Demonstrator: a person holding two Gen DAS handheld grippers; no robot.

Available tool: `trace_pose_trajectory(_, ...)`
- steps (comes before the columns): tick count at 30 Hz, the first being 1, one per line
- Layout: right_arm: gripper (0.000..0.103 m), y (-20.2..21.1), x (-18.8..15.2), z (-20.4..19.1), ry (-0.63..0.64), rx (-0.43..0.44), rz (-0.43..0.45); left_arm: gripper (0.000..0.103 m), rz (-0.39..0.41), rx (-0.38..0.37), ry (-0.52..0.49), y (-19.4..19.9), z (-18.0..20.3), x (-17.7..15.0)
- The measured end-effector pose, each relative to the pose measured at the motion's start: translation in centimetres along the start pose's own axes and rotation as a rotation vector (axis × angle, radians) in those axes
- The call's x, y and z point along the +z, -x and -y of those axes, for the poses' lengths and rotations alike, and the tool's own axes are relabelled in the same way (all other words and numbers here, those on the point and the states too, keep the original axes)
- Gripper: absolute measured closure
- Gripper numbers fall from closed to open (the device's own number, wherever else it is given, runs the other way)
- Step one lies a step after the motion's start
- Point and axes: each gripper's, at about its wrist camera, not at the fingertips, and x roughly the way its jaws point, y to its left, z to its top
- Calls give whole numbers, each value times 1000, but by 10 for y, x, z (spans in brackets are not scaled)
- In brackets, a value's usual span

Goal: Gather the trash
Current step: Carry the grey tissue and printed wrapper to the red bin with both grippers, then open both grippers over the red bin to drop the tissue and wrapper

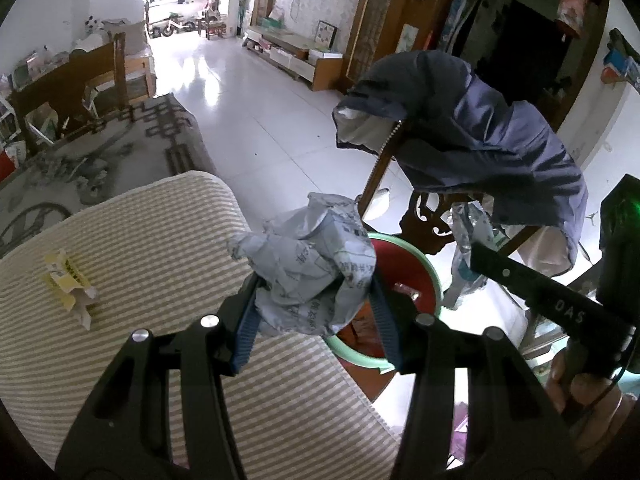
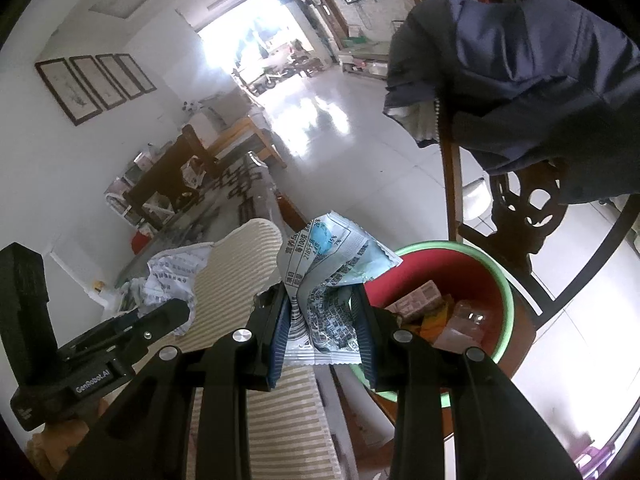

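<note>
Gripping crumpled paper (image 1: pixel 312 268) in left fingers (image 1: pixel 246 312), snack wrapper (image 2: pixel 324 292) in right fingers (image 2: pixel 280 328), striped cushion (image 1: pixel 160 240), tiled living room.

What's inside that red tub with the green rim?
The red tub holds a few wrappers and small packets, pinkish, orange and clear. The right gripper and its wrapper hide the near side.
</note>
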Motion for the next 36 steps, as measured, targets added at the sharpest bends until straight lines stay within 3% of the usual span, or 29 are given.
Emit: trace_pose_trajectory(36,72,-16,14,67,-104,-72,-31,51,-175,-108,-38,-94,49,10)
